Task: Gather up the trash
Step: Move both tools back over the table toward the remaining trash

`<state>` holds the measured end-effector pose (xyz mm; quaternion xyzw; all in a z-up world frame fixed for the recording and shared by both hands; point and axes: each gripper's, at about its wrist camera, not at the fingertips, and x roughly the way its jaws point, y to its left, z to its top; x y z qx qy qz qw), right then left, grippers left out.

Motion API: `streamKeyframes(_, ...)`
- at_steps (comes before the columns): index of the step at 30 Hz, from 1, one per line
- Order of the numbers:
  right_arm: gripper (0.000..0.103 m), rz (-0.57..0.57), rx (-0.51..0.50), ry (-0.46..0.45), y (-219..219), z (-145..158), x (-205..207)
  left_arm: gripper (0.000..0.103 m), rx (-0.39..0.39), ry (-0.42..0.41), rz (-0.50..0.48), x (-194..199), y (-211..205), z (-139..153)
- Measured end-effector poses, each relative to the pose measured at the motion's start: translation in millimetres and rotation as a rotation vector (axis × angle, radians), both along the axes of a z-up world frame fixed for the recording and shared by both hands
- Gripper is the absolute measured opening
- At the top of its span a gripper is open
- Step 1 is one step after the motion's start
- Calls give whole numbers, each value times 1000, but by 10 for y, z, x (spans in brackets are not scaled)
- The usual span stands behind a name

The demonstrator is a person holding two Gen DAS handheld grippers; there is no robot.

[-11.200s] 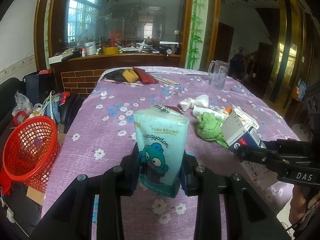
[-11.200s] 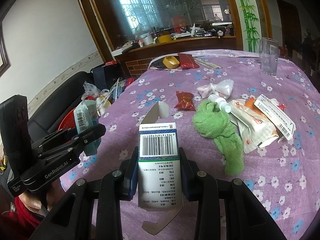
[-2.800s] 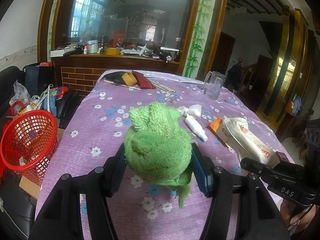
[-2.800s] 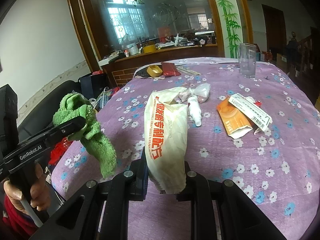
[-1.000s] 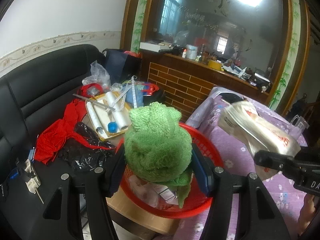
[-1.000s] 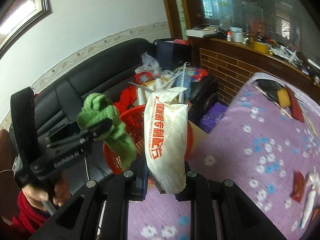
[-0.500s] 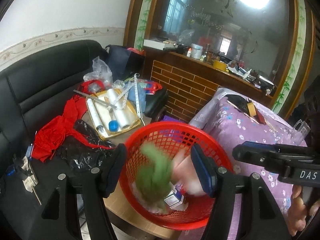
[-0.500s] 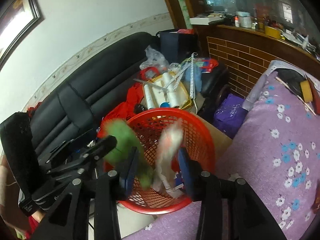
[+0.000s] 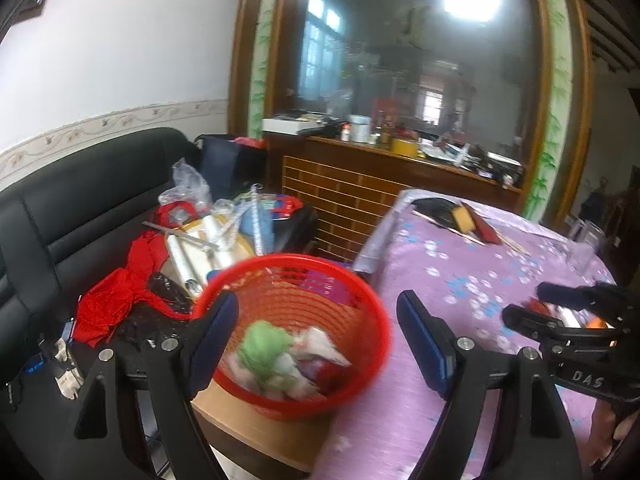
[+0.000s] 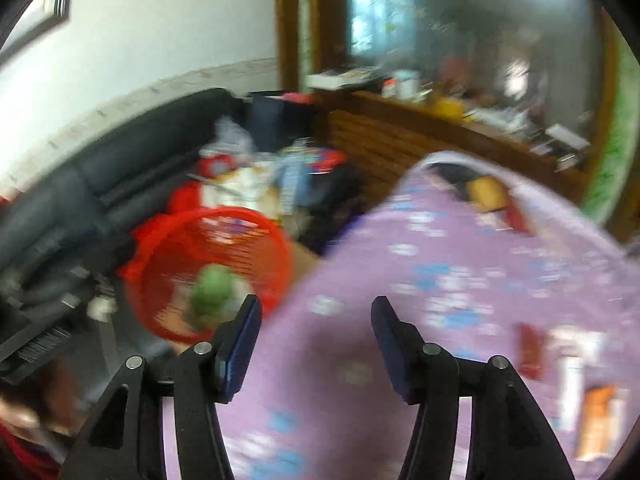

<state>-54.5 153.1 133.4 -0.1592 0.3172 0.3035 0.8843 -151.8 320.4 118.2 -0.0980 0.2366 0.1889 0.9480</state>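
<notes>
Trash from the latest run lies in the red basket [image 9: 362, 300], which sits on a board just beside the desk [image 9: 460, 280] edge. A green rag [image 9: 264, 346] rests on top of the pile there, with a white bag [image 9: 320, 346] crumpled beside it and some smaller scraps underneath, too blurred to name. In the right wrist view the same basket [image 10: 276, 240] shows the rag [image 10: 212, 286] as a green blob near its near wall.

Both tools are empty. The left hand-held gripper [image 9: 318, 338] hangs above the basket with its jaws spread wide, having just been opening, and nothing sits between the pads. The right hand-held gripper [image 10: 316, 344] has also just been opening; its jaws stand well apart over the purple cloth of the desk [image 10: 440, 240], with nothing held. From the left camera the right hand-held gripper [image 9: 528, 304] shows out over the desk at the right.

So this drop looks finished, and the job as a whole seems well along but not done. At the right edge of the right wrist view some litter remains on the desk: a small red packet [image 10: 528, 348], a white strip [image 10: 572, 384] and an orange wrapper [image 10: 596, 420], all smeared by motion. Judging by that, at least one more trip to the desk is needed. Things at the far end of the desk, a yellow block [image 9: 462, 216] and dark items beside it, may or may not count as trash; I cannot tell.
</notes>
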Motion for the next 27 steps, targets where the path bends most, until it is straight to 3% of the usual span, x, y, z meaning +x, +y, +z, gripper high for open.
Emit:
streamKeyframes(3, 71, -74, -22, -63, -396, -28, -97, 80, -6, 12, -54, 28, -279, -24)
streamKeyframes(12, 71, -259, -22, -80, -1500, -116, -207, 80, 34, 68, -200, 210, -1207, -129)
streamKeyframes(27, 71, -346, 63, -20, -2560, -173, -422, 80, 134, 135, -359, 272, -2211, -173)
